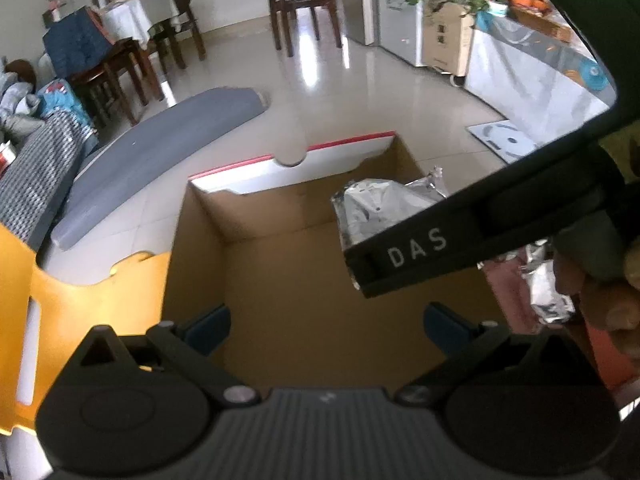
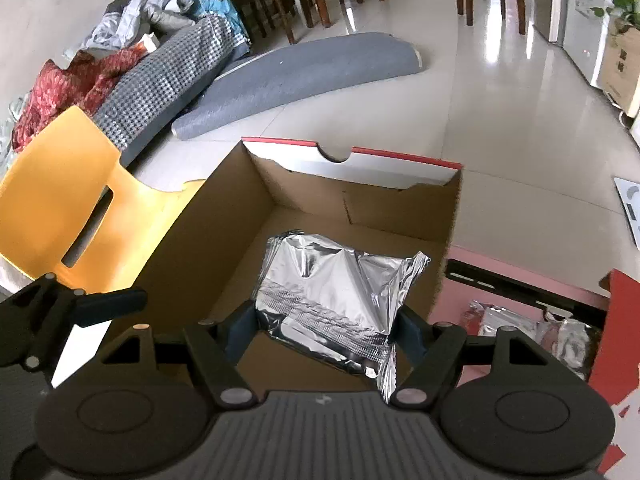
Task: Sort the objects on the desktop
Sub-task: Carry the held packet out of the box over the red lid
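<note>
1. Left wrist view: the left gripper [image 1: 326, 322] stood open and empty over the cardboard box [image 1: 280, 280]. The right gripper's black finger crossed the box's right side with a silver foil pouch [image 1: 372, 208] behind it.
2. Right wrist view: the right gripper [image 2: 324, 330] was clamped on the foil pouch [image 2: 336, 288], inside the box [image 2: 360, 204] near its right wall. More foil packs [image 2: 520, 328], apparently, lay in a red container past the box's right edge.

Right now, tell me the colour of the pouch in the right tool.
Shiny silver foil pouch, clearest in the right wrist view.
</note>
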Demonstrator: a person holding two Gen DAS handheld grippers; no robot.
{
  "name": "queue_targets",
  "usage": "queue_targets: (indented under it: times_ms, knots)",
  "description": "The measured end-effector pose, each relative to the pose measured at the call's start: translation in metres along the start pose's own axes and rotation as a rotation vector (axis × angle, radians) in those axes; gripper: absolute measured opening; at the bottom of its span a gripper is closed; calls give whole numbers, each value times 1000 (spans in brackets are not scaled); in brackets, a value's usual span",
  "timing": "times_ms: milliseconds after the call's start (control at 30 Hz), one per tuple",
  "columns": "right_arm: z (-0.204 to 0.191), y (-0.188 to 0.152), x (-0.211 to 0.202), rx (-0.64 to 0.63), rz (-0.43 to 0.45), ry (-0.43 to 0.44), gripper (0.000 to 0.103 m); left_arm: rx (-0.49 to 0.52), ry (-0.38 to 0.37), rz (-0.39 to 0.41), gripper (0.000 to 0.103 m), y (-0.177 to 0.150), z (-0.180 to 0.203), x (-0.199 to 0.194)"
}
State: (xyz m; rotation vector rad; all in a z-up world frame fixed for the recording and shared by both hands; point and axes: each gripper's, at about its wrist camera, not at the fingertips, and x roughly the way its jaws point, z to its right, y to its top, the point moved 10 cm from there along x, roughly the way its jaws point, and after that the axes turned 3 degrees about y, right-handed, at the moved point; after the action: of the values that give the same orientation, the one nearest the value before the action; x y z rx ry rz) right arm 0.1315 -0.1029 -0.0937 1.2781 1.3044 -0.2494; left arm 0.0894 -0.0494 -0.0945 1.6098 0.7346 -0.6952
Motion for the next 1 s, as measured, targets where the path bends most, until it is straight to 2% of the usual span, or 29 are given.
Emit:
queue_targets:
  times_ms: [433, 1000]
  knots:
    - [23, -11, -28, 43, 30, -16, 73, 32, -55, 25, 103, 10, 24, -5]
    - [58, -25, -57, 133, 78, -60, 73, 127, -118, 44, 103, 16, 66, -12]
